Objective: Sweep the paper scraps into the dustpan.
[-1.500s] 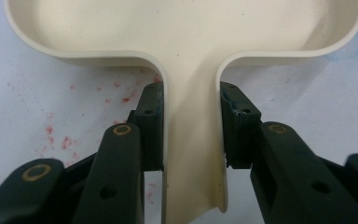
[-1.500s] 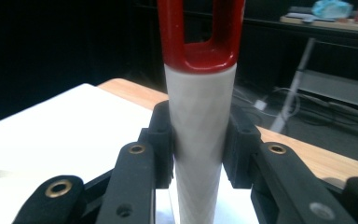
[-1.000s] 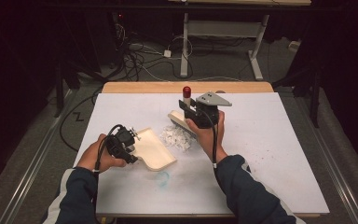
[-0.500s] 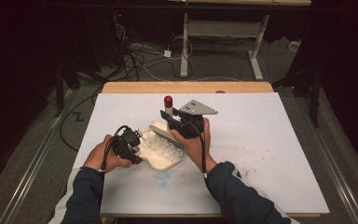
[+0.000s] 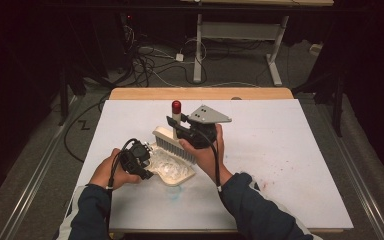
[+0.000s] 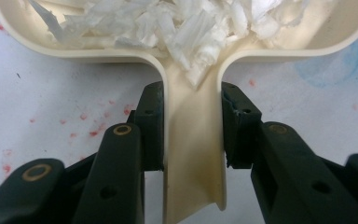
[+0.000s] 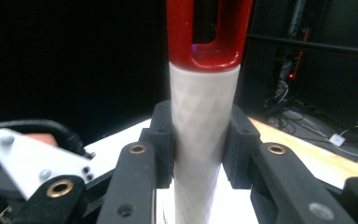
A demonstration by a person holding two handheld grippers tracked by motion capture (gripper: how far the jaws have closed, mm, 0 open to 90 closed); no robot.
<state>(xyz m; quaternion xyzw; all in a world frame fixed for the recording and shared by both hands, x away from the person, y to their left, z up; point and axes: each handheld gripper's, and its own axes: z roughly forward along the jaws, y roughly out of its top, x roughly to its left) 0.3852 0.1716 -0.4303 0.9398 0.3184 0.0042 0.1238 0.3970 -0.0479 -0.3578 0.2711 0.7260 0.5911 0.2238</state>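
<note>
Currently, the dustpan is positioned on the white worktop slightly to the 7 o'clock side of centre, loaded with white paper shreds. Its handle is pinched by the left tool. The brush is held over the dustpan's 12 o'clock edge, its white, red-tipped handle clamped upright by the right tool.

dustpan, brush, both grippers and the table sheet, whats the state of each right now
dustpan: flat on the table, holding white shreds
brush: handle upright, bristles at the pan
left gripper: shut on the dustpan handle
right gripper: shut on the brush handle
table sheet: stained with red specks
</note>
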